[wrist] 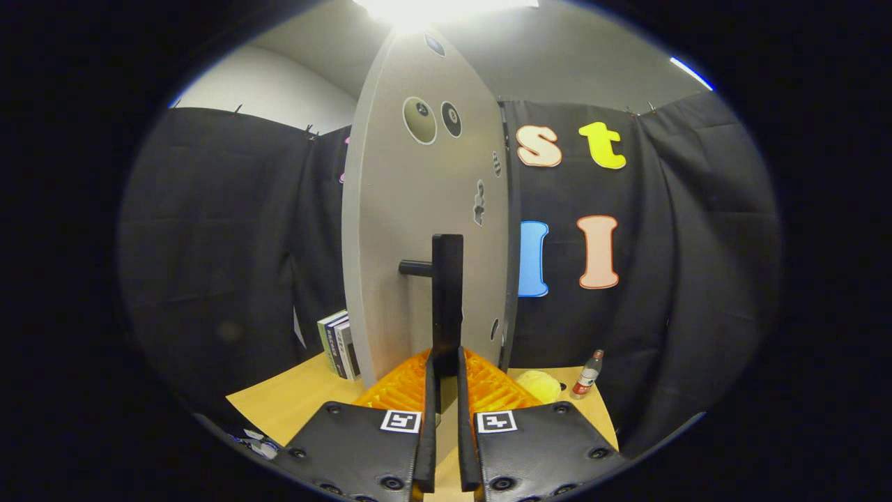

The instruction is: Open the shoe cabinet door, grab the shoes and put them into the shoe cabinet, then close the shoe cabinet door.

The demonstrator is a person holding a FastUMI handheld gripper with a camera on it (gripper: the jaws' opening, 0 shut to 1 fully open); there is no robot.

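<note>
At twelve o'clock just ahead of us, our gripper is narrowed onto the bottom of the dark handle on the grey shoe cabinet door, so we should keep our grip square while swinging it.

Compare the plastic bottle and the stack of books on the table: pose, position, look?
The bottle stands alone, right of the cabinet door; the books sit left of it, leaning together in a row.
The bottle is slim and clear with a red label and cap; the books are flat, with pale and dark spines.
Both rest on the wooden table, beyond the gripper, whose fingers close around the door's black handle.
</note>
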